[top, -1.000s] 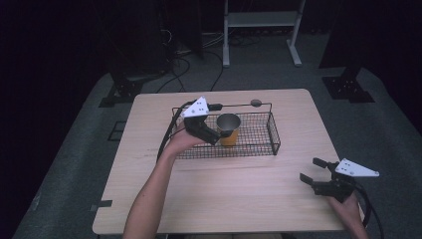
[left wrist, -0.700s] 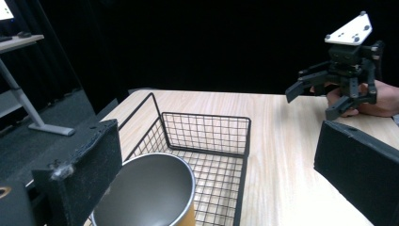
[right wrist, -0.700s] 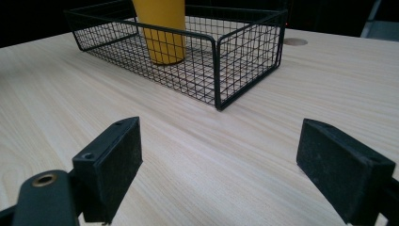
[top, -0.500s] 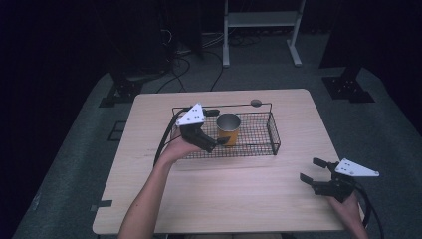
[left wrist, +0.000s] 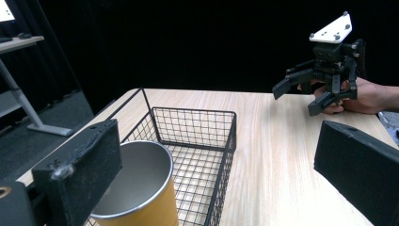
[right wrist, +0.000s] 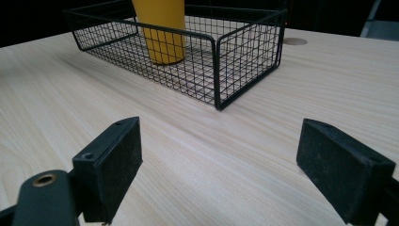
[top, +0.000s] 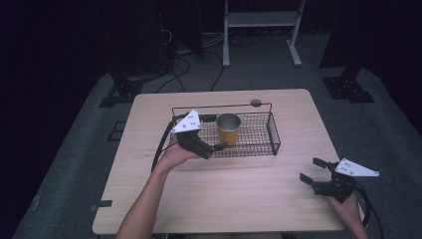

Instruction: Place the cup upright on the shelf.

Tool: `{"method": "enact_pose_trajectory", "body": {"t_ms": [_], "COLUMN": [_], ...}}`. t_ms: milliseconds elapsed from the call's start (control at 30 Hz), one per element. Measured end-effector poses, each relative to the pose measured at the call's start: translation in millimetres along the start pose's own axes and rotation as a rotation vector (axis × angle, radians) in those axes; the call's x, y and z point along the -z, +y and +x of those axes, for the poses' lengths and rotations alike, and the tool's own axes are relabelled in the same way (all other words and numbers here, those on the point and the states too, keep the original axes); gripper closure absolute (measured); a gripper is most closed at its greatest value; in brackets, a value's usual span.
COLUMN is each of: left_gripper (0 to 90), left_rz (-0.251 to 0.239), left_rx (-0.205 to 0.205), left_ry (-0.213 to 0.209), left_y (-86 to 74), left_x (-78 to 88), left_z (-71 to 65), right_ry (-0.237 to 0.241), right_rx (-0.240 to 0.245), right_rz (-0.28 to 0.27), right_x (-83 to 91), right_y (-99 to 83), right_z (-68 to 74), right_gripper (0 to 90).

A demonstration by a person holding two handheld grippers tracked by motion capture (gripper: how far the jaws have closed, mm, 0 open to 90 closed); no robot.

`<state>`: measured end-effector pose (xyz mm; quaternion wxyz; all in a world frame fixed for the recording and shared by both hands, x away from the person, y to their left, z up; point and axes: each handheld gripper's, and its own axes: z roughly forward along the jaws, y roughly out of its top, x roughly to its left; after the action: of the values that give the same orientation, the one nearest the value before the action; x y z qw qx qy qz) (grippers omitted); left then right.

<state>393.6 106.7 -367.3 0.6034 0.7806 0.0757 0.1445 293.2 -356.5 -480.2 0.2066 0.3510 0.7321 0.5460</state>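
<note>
Hovering my left gripper (top: 219, 148) wide open, empty, beside the cup (top: 228, 129) standing upright near the wire basket's (top: 272, 130) left end; it looks light, rigid, slick metal, so I'd pinch its rim. My right gripper (top: 312, 172) gapes empty too.

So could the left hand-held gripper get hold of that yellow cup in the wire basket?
Probably yes: the left hand-held gripper is open beside the yellow cup, which stands upright in the open-topped wire basket with nothing between them.
</note>
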Motion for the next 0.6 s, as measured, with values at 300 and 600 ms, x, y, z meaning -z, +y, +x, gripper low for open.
{"method": "enact_pose_trajectory", "body": {"t_ms": [300, 600], "left_gripper": [0.7, 0.7], "left_rz": [-0.011, -0.018], "left_rx": [0.004, 0.012], "left_ry": [0.0, 0.003], "left_y": [-4.1, -11.5], "left_x": [6.3, 14.1], "left_z": [-7.3, -15.1], "right_ry": [-0.001, -0.001], "right_rx": [0.0, -0.003], "right_rz": [0.001, 0.002], "right_x": [0.0, 0.1], "right_y": [0.0, 0.0], "right_z": [0.0, -0.1], "right_gripper": [13.6, 13.7]}}
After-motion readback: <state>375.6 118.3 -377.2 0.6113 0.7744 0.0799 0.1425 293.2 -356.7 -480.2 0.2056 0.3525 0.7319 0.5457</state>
